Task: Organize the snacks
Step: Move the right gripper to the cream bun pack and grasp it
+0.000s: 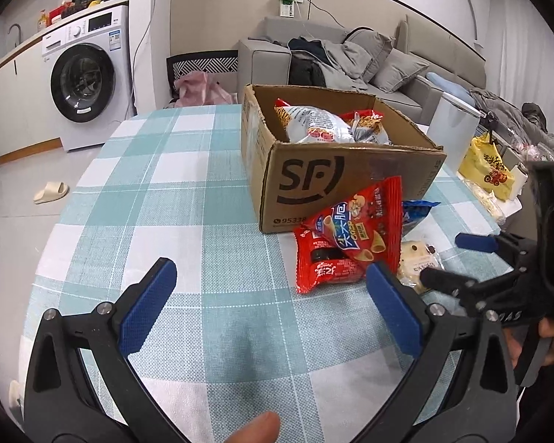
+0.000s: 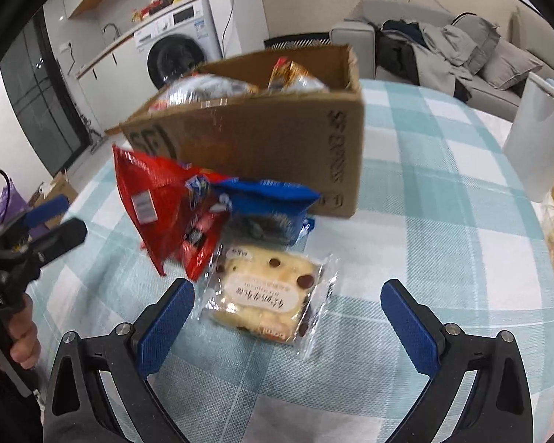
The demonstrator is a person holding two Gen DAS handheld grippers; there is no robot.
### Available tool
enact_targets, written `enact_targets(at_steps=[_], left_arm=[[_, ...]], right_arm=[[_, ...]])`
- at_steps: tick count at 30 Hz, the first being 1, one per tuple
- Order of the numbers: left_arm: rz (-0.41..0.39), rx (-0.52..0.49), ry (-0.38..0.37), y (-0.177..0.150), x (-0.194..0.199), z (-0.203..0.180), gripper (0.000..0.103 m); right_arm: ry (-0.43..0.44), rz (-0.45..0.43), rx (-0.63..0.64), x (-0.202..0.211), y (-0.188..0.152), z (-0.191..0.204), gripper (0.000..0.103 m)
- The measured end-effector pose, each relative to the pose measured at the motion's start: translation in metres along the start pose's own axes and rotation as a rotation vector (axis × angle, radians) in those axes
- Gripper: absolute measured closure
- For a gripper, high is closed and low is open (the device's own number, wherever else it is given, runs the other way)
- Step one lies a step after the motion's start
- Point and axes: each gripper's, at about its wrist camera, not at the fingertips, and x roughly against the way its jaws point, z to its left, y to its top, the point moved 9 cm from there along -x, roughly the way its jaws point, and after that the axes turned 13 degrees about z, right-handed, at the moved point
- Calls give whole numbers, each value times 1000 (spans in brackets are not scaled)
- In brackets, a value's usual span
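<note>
Left hand-held gripper [image 1: 266, 304] is hovering low over the checked bench [image 1: 166, 192], fingers spread wide, gripping nothing; its blue right pad is sitting just in front of the red snack pile. Right hand-held gripper [image 2: 286, 317] is also spread wide and holding nothing, with the wrapped chocolate-chip bread [image 2: 267, 301] lying flat on the bench between and just ahead of its pads.

Cardboard box [image 1: 345, 175] is standing open on the bench, already holding a white snack bag [image 1: 314, 123] and a red-orange packet [image 1: 365, 122]. Leaning against the box's front wall: a red cone-snack bag [image 1: 365, 221], overlapping a second red packet [image 1: 325, 262] lying flat beneath it. A blue packet [image 2: 266, 205] is lying just beside the box, touching the red bags, right behind the bread.

A yellow bag [image 1: 487, 170] is sitting at the bench's far right edge. Washing machine [image 1: 88, 81] and grey sofa [image 1: 387, 66] are showing in the background. Right wrist view is slightly blurred.
</note>
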Motion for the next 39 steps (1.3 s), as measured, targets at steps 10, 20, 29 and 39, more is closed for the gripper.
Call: enact_targets(at_steps=[10,20,29,39], left_arm=[[13,2,-1,-1,-7,2,1],[21,10,-1,-1,-12,4,1],[20,7,0,-3,-12,4,1],[23,16,-9,-3,-11,7,1]], right_arm=[[-6,59,30,-25,-7,11,0],[-92,61,58,-36,-8,30,0],[-120,65,32,-37,-5,28,0],[-92,49,41,-23,-12,15,15]])
